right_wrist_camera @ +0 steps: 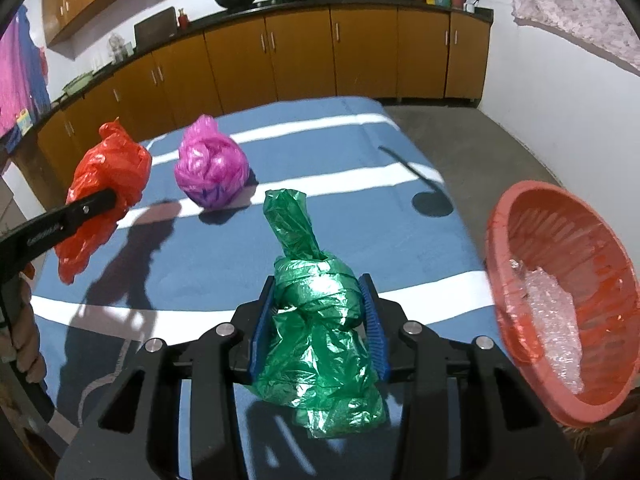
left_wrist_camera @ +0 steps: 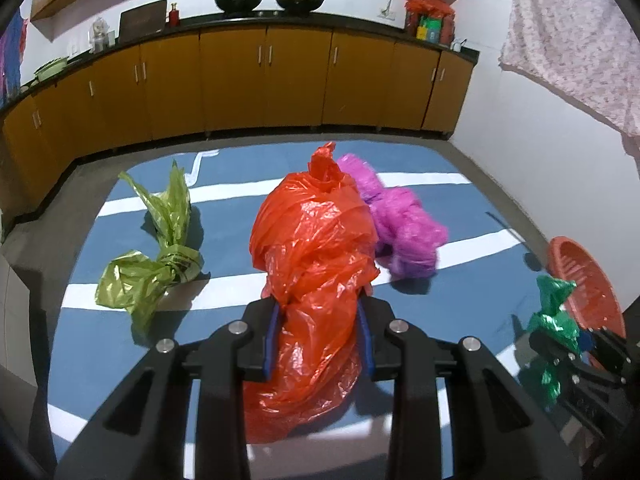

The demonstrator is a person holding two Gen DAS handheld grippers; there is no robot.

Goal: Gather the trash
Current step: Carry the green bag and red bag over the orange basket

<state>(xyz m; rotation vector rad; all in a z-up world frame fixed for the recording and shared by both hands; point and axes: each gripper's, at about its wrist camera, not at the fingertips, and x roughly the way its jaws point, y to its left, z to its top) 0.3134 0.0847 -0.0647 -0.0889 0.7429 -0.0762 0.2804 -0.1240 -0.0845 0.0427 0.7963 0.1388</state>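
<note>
My left gripper (left_wrist_camera: 320,312) is shut on an orange plastic bag (left_wrist_camera: 316,264) and holds it above the blue striped cloth; it also shows in the right wrist view (right_wrist_camera: 108,176). My right gripper (right_wrist_camera: 320,292) is shut on a knotted dark green bag (right_wrist_camera: 320,320), lifted off the cloth, just left of the orange-red basket (right_wrist_camera: 520,216). A magenta bag (right_wrist_camera: 212,168) lies on the cloth beyond both grippers. A light green bag (left_wrist_camera: 160,256) lies on the cloth at the left in the left wrist view.
The basket (left_wrist_camera: 592,280) holds clear crumpled plastic (right_wrist_camera: 548,312). The blue cloth with white stripes (right_wrist_camera: 360,184) covers a table. Brown kitchen cabinets (left_wrist_camera: 260,80) run along the back. A patterned cloth (left_wrist_camera: 580,40) hangs at the upper right.
</note>
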